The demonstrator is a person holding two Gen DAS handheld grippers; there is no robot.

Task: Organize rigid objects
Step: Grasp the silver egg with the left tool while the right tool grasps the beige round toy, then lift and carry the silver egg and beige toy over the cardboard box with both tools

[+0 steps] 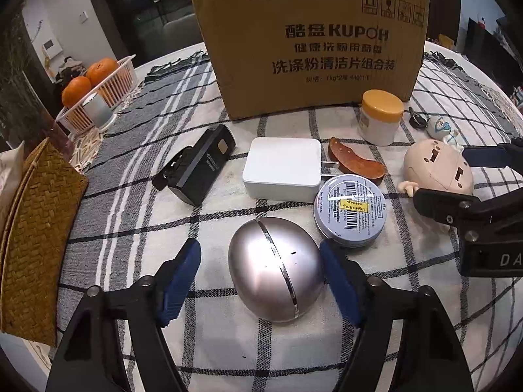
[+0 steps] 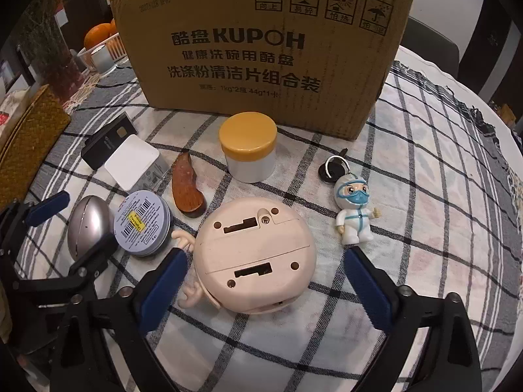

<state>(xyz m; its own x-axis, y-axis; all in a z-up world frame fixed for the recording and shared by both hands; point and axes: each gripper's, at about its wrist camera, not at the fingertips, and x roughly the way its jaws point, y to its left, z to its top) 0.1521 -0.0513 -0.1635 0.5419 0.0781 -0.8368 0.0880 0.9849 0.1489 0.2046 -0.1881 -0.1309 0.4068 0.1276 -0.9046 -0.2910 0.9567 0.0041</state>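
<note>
- Left gripper (image 1: 260, 263): bottom of the left wrist view, jaws apart and straddling the silver egg-shaped case (image 1: 276, 269); the right pad looks at or very near the shell, the left pad stands clear. Not yet clamped.
- Silver egg-shaped case: low centre of that view, on the checked tablecloth (image 1: 408, 343). Smooth polished shell with 1 chrome seam, judged hard, slippery and fairly light. Best taken across the widest part, pads level, so it cannot squirt out.
- Right gripper (image 2: 263, 282): bottom of the right wrist view, jaws wide, either side of the cream round toy (image 2: 255, 258); neither pad presses it.
- Cream round toy: centre of that view, lying underside up, slots and screw holes showing. Rigid plastic, probably hollow and light; thin limbs at its lower left look fragile. Grip the body across its diameter, not the limbs.
- Round tin (image 1: 349, 210): just beyond the silver case, barcode label up; flat and stiff.
- Middle row: white charger (image 1: 282, 168), black device (image 1: 199, 166), brown wooden piece (image 2: 188, 189), masked figurine keyring (image 2: 354, 210).
- Yellow-lidded jar (image 2: 248, 148): upper centre, upright.
- Cardboard box (image 2: 261, 49): top of frame, the likely destination; its interior is hidden.
</note>
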